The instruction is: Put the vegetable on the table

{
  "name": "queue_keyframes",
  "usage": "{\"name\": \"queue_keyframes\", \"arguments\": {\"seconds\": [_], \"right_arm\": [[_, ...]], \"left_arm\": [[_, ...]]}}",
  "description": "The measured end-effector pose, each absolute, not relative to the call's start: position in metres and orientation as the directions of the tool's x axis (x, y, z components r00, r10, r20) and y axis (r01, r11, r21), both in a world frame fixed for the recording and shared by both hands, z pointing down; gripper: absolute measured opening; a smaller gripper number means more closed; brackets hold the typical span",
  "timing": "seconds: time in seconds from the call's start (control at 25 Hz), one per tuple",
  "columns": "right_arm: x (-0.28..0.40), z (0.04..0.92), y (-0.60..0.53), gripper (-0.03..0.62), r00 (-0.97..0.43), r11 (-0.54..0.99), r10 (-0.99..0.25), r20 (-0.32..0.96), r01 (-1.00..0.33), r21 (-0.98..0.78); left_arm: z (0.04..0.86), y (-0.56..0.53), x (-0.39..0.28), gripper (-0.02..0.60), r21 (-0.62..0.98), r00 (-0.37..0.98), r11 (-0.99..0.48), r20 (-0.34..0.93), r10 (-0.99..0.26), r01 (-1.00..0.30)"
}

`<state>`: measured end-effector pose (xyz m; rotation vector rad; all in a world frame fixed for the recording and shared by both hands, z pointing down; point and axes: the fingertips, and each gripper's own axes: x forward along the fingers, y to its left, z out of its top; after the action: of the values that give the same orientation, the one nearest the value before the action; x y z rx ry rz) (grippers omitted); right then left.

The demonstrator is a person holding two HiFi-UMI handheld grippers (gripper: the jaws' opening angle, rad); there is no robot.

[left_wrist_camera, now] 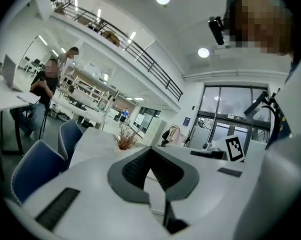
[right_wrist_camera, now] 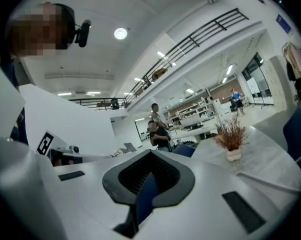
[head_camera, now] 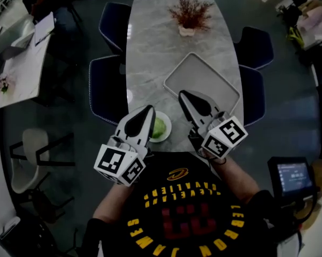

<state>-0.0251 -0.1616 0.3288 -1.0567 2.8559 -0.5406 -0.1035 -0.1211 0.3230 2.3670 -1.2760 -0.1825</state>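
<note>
A green vegetable [head_camera: 159, 127] lies on a small white plate [head_camera: 166, 135] at the near end of the grey marble table [head_camera: 150, 58]. My left gripper [head_camera: 149, 109] hovers over the plate's left side and partly hides the vegetable; its jaws meet at the tips with nothing between them. My right gripper [head_camera: 183, 94] is held just right of the plate, over the near corner of a grey tray [head_camera: 204, 79], also shut and empty. Both gripper views look level across the table and do not show the vegetable.
A dried plant in a white pot [head_camera: 189, 15] stands at the table's far end. Dark blue chairs [head_camera: 107, 90] line both sides of the table. A monitor [head_camera: 294, 176] sits at my right, and another table [head_camera: 22, 68] stands at the left.
</note>
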Motion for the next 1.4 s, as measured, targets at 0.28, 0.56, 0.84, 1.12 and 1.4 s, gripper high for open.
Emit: {"name": "queue_keyframes", "arguments": {"seconds": [0.28,0.56,0.84,1.12,1.4], "right_arm": [[0.01,0.271,-0.147,0.005,-0.767,0.751,-0.641,-0.038,-0.615,-0.24],[0.055,0.262,-0.135,0.005,-0.771,0.761,-0.634,-0.066,-0.606,-0.232],[0.066,0.295,-0.116,0.005,-0.792,0.77,-0.61,-0.025,-0.585,-0.254],[0.053,0.298,-0.102,0.005,-0.818,0.8,-0.574,-0.026,-0.554,-0.231],[0.051,0.299,-0.099,0.005,-0.824,0.807,-0.565,-0.033,-0.544,-0.229]], "left_arm": [[0.282,-0.117,-0.045,0.0,0.412,0.596,-0.527,0.051,-0.801,-0.743],[0.267,-0.118,0.01,0.0,0.346,0.589,-0.535,0.07,-0.805,-0.771],[0.3,-0.104,0.03,0.0,0.397,0.571,-0.479,0.152,-0.807,-0.783],[0.302,-0.097,0.027,0.0,0.383,0.545,-0.456,0.164,-0.822,-0.803],[0.3,-0.096,0.025,0.0,0.363,0.528,-0.45,0.152,-0.836,-0.816]]}}
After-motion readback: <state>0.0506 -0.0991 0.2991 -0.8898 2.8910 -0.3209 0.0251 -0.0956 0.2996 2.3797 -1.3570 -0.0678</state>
